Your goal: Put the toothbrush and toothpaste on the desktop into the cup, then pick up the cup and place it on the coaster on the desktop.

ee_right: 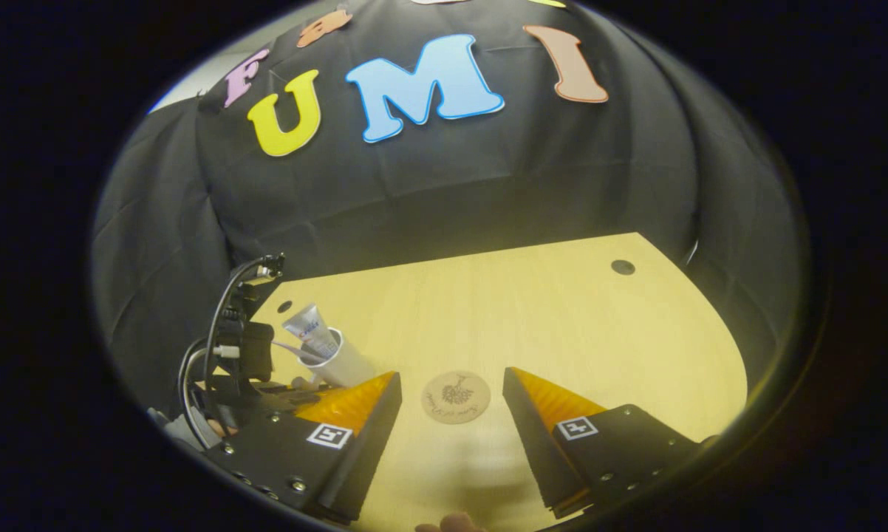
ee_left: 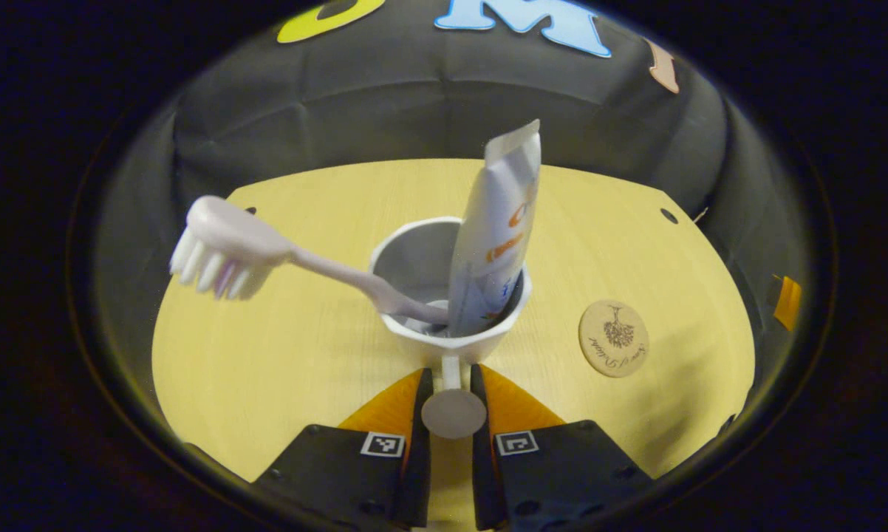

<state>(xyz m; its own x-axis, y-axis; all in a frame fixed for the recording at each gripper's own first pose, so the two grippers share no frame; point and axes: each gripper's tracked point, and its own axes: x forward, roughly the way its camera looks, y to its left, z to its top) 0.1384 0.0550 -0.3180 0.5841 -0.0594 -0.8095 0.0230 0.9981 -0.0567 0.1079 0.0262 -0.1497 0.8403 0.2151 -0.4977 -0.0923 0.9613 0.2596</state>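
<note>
A pale wooden tabletop (ee_left: 281, 355) with rounded far corners fills the booth, black cloth wall (ee_left: 429, 103) hanging behind it. Small dark holes sit near its far edge.

In the left gripper view, the left gripper (ee_left: 451, 403) has its jaws drawn close together, pinching the thin handle of the white cup (ee_left: 422, 258) from both sides; the handle's round end sits between the fingers. The cup is near the middle of the tabletop. The toothpaste (ee_left: 499, 222) stands nearly upright in it, and the toothbrush (ee_left: 230, 255) leans out over the rim toward the left edge, bristles down. The round coaster (ee_left: 613, 338) lies just to the right of the cup, apart from it.

In the right gripper view, the right gripper (ee_right: 451, 403) has its jaws spread wide and holds nothing, with the coaster (ee_right: 456, 397) lying on the tabletop between them.
</note>
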